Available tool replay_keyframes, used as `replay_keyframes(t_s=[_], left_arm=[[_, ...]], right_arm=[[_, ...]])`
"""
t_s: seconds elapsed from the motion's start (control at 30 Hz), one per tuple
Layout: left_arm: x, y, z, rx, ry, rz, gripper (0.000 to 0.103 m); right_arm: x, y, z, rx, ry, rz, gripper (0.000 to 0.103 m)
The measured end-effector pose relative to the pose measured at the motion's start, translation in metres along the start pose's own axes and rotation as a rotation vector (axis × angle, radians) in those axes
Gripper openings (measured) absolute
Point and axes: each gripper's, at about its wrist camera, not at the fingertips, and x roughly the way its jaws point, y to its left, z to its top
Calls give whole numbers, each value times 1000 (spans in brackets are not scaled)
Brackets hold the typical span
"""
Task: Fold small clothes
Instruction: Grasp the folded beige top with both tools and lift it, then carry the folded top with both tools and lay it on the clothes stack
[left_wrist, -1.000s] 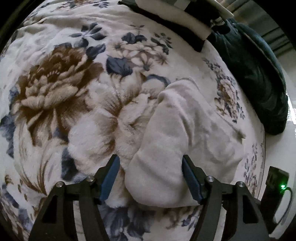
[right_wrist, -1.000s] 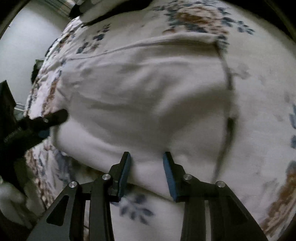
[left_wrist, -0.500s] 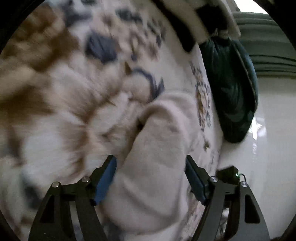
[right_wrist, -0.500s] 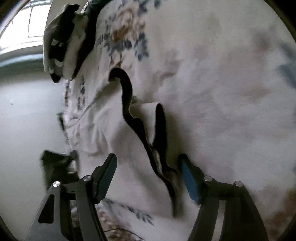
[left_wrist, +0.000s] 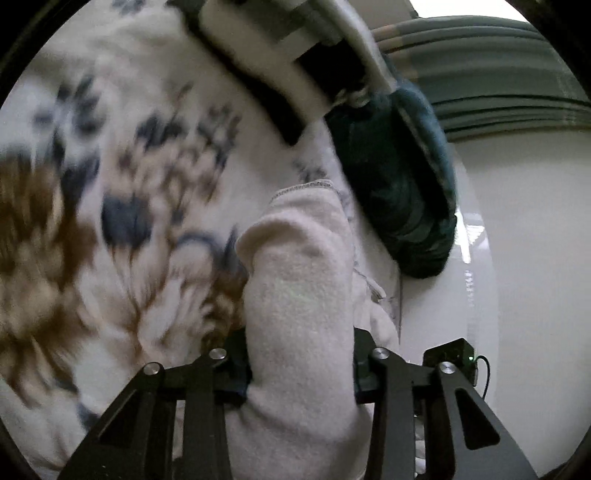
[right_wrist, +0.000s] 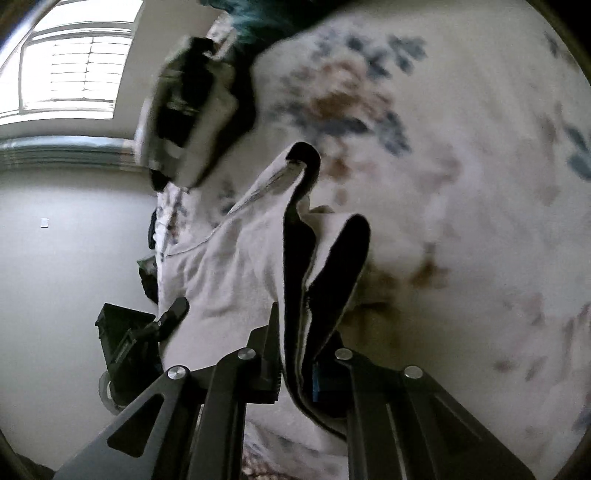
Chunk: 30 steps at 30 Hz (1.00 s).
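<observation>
Cream fleece garment (left_wrist: 299, 295) hangs bunched over the floral blanket (left_wrist: 110, 221) on the bed, its long axis running away from both cameras. Left tool (left_wrist: 301, 363) and right tool (right_wrist: 293, 365), jaws just closed, each pinch an edge; dark trim (right_wrist: 295, 251) borders the right one.

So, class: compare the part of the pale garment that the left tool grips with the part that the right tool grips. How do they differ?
The left tool clamps a thick, rounded roll of the fluffy cream fleece garment, all one colour. The right tool pinches a thin edge of it, trimmed with a black band, so its fingers sit closer. Both tools have just closed and lift the cloth off the floral blanket.
</observation>
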Motion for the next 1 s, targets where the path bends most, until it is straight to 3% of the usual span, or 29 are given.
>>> replay_keyframes(t_s=[0.13,0.23,0.47,0.67,0.8,0.9,0.93,0.97,1.0], left_arm=[[-34,-36,64,60,-9,-12,34],[-51,-65,120,111,-40,-13,34],[-54,-109,285,175,-140,-10,35],[-16,-108,392,227,-112,77,39],[8,-66,420,182,-27,179,43],[9,-57,419,171,6,227,55],[2,-61,414,191,-15,269,62],[-10,-68,406,222,-54,294,62],[-20,-73,397,246,-86,294,62]], right_arm=[[-10,70,19,-29,-60,12,11],[-12,125,54,-73,-114,36,11],[25,232,184,-130,-237,118,11],[83,273,298,-115,-254,125,11],[128,273,353,-123,-199,43,11],[148,263,371,-105,-144,-43,15],[148,262,372,-102,-144,-71,28],[146,261,372,-104,-151,-117,48],[138,265,368,-117,-189,-168,49]])
